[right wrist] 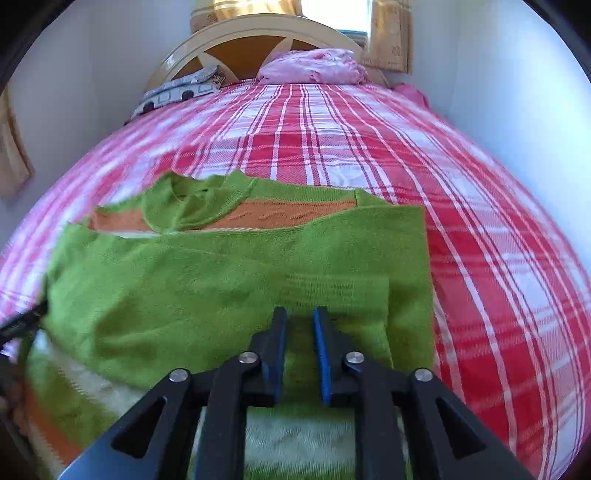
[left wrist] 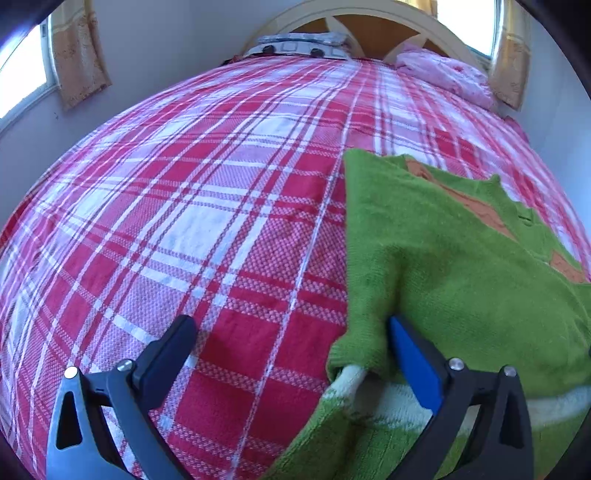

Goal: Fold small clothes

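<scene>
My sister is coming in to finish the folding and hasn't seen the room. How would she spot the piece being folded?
Start at the bed with the red and white plaid cover. At its near end lies the green knit sweater, partly folded over itself, with the right gripper above it. It is the only green item: orange and cream stripes, unlike the pink bedding at the headboard.

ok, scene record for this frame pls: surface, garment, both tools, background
surface: bed with red and white plaid cover
garment: green sweater with orange and cream stripes, lying on the cover, upper part folded over the lower
left tool: open wide, at the sweater's left edge, one finger against the fabric, nothing gripped
right tool: fingers narrowly apart, over the sweater's middle, grip on fabric unclear
background: pink bedding and patterned pillow by the headboard
</scene>
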